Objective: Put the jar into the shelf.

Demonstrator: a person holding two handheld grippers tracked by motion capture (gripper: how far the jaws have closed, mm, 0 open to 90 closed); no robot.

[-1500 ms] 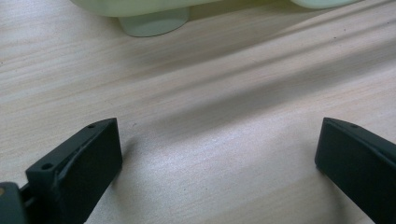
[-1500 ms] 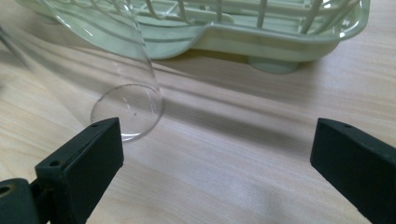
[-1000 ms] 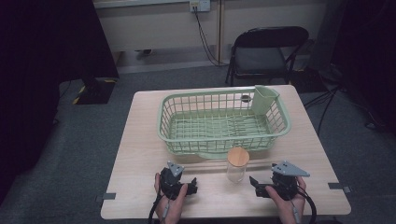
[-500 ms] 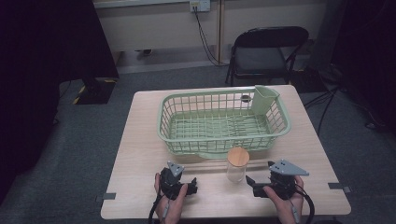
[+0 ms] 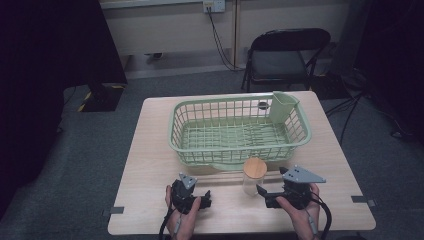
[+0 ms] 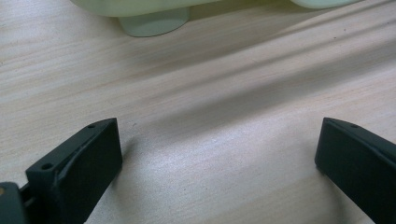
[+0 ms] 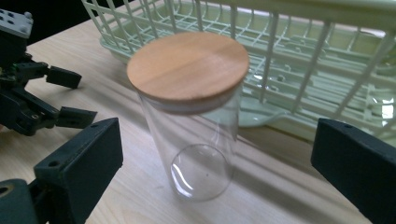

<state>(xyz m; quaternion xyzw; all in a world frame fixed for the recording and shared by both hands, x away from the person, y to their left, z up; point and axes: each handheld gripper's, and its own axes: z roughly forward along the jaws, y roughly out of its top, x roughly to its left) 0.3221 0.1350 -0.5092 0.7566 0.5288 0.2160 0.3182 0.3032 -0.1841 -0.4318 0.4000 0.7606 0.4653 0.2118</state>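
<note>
A clear glass jar [image 5: 253, 176] with a round wooden lid [image 7: 187, 66] stands upright on the table [image 5: 150, 150], just in front of the near rim of the green basket [image 5: 180, 145] and a little right of the table's middle. The right tongs [image 5: 263, 195] sit low over the table just beside the jar on its right, jaws spread wide; in the right gripper view the jar stands between the two black jaws and a little ahead of them, with neither jaw touching the glass. The left tongs [image 5: 205, 198] rest near the front edge, to the left of the jar and apart from it, jaws also spread, and the left gripper view shows bare wood between them with a foot of the basket [image 6: 154, 23] beyond. The step in hand looks like the approach to a grasp of the jar by the right tongs. The next move likely calls for sliding forward until the jaws flank the jar's body below the lid, then closing gently and squarely, since smooth glass can slip and a tall jar pushed off-centre could tip against the basket.
</note>
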